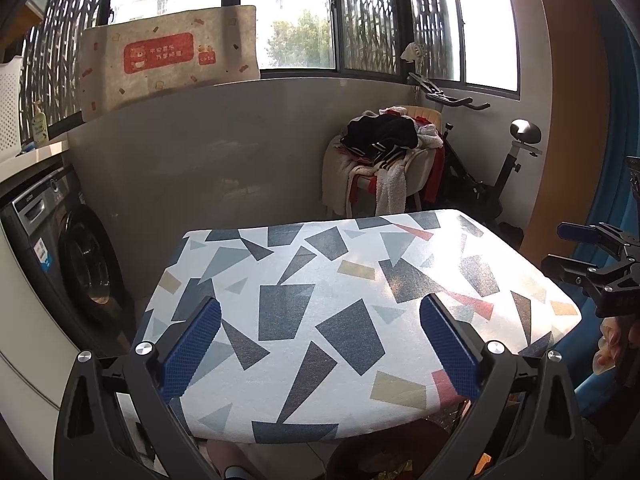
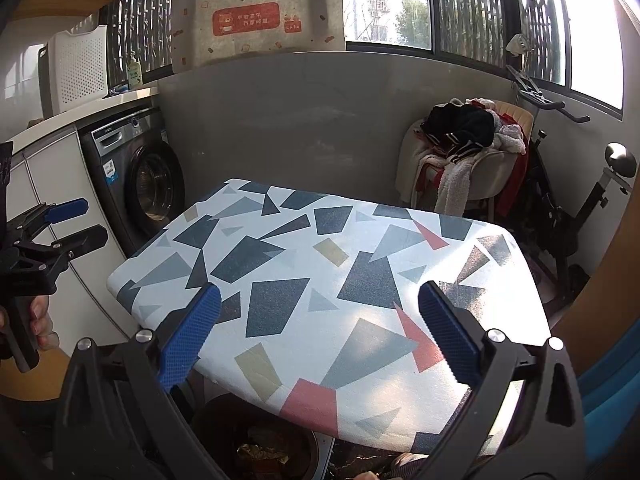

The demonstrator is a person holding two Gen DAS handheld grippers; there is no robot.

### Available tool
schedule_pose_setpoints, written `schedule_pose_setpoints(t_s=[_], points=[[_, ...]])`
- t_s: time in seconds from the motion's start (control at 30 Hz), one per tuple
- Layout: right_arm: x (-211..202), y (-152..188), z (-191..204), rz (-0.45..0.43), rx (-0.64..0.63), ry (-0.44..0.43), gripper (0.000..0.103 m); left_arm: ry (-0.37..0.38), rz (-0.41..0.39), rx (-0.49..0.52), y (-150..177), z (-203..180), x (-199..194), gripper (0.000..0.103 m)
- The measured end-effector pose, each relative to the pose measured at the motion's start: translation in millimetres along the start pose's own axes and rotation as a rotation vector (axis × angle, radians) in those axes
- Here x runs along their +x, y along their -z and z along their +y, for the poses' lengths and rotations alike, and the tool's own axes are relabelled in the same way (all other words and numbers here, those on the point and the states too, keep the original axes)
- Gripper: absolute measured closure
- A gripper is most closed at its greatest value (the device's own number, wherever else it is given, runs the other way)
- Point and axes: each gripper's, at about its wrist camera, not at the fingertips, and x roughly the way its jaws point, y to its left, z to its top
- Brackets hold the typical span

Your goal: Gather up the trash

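Both of my grippers hang spread and empty over the patterned surface (image 1: 320, 300) — left gripper (image 1: 320, 344), right gripper (image 2: 320, 340). No trash shows on top; the only scraps I can make out sit in the dark bin (image 2: 260, 440) below the near edge (gold foil, I think). I'd scan the surface edges first, then lower slowly.

The patterned table top (image 1: 340, 300) lies bare and open to reach; a bin (image 2: 256, 444), seemingly littered, sits beneath its near edge.
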Motion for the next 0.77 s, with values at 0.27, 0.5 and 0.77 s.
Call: schedule_pose_setpoints(t_s=[0.27, 0.5, 0.77], points=[[0.2, 1.1, 0.1, 0.001, 0.000, 0.000, 0.006, -0.001, -0.002, 0.005, -0.5, -0.5, -0.1, 0.006], [0.6, 4.3, -0.6, 0.004, -0.002, 0.001, 0.006, -0.002, -0.001, 0.008, -0.8, -0.5, -0.5, 0.006], [0.8, 5.3, -0.9, 0.005, -0.003, 0.002, 0.006, 0.000, 0.006, 0.005, 0.4, 0.2, 0.1, 0.006]])
